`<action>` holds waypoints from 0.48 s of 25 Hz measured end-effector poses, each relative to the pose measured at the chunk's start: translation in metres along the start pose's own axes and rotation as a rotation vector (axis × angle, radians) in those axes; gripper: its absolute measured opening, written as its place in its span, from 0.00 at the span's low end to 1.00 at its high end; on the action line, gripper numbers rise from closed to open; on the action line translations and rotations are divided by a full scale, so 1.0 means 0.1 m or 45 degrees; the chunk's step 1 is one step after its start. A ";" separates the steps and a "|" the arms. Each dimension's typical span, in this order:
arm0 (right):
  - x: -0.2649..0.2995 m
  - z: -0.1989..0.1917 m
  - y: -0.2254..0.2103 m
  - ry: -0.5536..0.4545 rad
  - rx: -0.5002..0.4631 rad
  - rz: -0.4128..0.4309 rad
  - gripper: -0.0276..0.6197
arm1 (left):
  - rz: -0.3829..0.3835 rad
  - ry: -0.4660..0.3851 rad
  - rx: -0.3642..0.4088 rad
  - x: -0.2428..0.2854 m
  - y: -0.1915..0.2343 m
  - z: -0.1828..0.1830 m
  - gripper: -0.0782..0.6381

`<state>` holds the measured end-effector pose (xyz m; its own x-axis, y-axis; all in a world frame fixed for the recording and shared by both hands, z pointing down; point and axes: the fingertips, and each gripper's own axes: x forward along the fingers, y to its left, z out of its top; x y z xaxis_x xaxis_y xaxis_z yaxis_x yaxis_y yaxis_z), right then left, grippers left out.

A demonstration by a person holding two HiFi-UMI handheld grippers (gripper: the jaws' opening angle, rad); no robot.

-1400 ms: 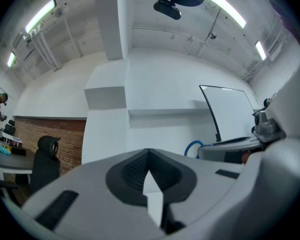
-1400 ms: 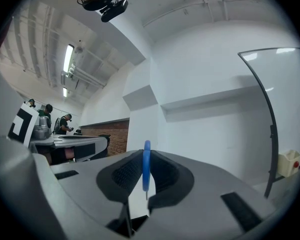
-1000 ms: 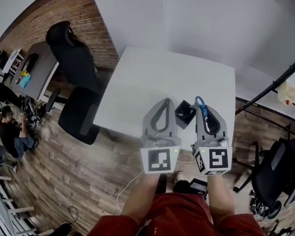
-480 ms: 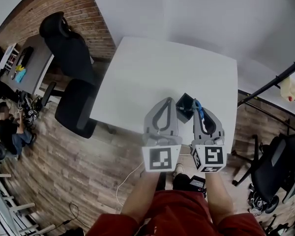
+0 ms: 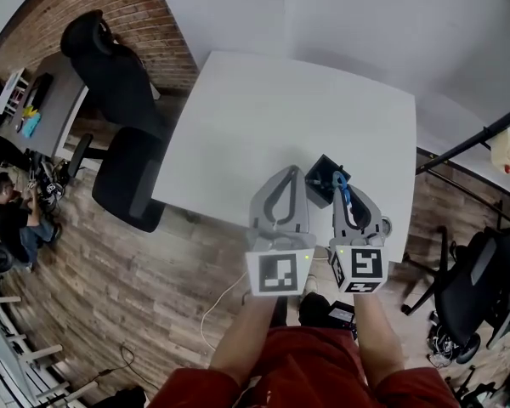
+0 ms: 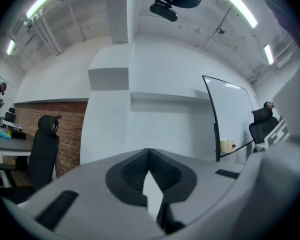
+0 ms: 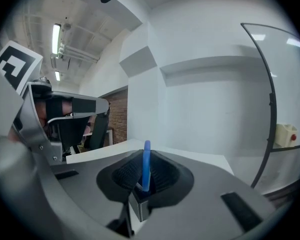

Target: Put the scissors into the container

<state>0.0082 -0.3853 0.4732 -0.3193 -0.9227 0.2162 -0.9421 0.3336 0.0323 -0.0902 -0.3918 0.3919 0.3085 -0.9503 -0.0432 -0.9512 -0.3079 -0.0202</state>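
Just above the near-right side of the container (image 5: 321,179), the scissors (image 5: 341,184) hang with their blue handle loop uppermost. They are clamped between the pads of the right gripper (image 7: 146,159), and the blades can hardly be made out. The container is a small black open-topped box. The scissors look to be over or just beside its rim, not yet inside.

To lower them well, I would line the blades up over the opening before going further down. Keeping them near upright should let the tips clear the near wall, and the grip should be released only once most of their length is inside. A light box like this could tip or slide if the blades catch its rim.

Left of the container, the left gripper (image 5: 286,175) has its jaws together on nothing, close enough to steady the box if needed. Under the container lies a bare white tabletop (image 5: 263,117), with the box near its front edge. Beyond the container are white walls (image 5: 340,15), and far to its left a brick wall (image 5: 153,24), wood floor (image 5: 153,270) and black office chairs (image 5: 123,92).
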 end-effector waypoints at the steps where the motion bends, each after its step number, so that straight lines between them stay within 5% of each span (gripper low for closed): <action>1: 0.01 -0.03 0.00 0.006 0.000 0.001 0.12 | -0.001 -0.001 0.009 0.01 0.00 -0.01 0.13; 12: 0.14 -0.29 0.01 0.051 0.004 -0.017 0.12 | -0.004 0.032 0.011 0.04 -0.01 -0.15 0.13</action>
<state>0.0061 -0.3922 0.5041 -0.3024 -0.9186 0.2544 -0.9467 0.3206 0.0321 -0.0883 -0.3963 0.4070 0.3109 -0.9503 -0.0181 -0.9502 -0.3103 -0.0290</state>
